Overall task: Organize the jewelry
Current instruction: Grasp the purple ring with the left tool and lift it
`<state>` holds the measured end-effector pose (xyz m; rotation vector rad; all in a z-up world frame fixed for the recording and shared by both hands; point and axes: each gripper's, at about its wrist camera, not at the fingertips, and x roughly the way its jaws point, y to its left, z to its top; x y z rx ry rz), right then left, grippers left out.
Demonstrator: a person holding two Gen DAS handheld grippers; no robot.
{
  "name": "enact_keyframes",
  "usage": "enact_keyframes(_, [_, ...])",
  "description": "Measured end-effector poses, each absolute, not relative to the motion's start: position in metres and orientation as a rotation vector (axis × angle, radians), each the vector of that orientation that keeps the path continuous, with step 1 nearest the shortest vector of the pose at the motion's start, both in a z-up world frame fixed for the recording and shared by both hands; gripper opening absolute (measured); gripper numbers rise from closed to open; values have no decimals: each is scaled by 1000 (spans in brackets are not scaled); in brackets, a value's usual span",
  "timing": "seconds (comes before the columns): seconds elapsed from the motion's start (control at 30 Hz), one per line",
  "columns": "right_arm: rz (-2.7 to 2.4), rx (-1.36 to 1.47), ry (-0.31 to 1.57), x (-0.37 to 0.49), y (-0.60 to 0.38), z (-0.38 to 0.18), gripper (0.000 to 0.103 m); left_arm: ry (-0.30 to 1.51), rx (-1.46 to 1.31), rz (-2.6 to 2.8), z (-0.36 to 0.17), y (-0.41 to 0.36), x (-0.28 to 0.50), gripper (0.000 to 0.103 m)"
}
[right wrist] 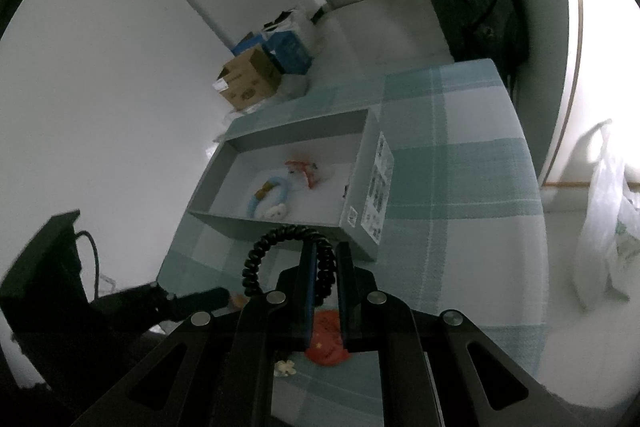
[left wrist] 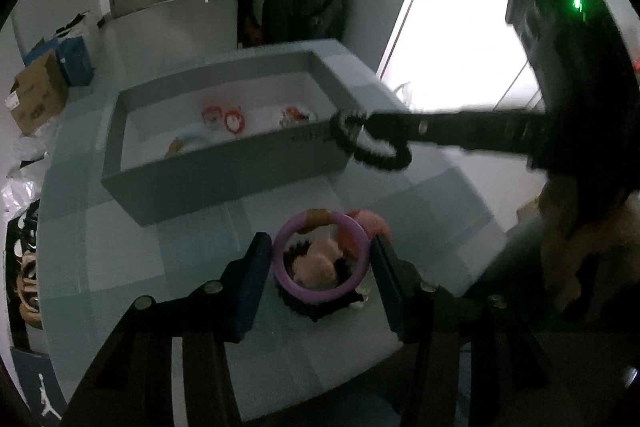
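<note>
Just in front of the grey box [right wrist: 288, 227], the right gripper [right wrist: 326, 267] was clamped on a black coiled bracelet [right wrist: 260, 251]. Nearer, the left gripper [left wrist: 320, 263] straddled a purple bangle [left wrist: 320, 259], fingers apart.

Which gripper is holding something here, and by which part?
The right gripper is shut on the black spiral hair tie, pinching one side of its loop. The left gripper straddles the purple ring; a grip cannot be told.
</note>
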<state>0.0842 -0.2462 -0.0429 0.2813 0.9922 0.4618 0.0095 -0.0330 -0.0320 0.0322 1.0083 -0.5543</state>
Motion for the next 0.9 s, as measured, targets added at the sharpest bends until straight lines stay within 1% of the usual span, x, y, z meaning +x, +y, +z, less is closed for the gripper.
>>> enact_keyframes(0.33, [471, 315, 969, 86, -249, -37, 9, 899, -44, -532, 3, -20, 25, 46])
enact_keyframes(0.7, [486, 367, 912, 106, -244, -15, 9, 902, -165, -425, 1, 0, 72, 46])
enact_keyframes(0.9, [492, 402, 916, 128, -238, -14, 9, 940, -194, -399, -7, 5, 93, 46])
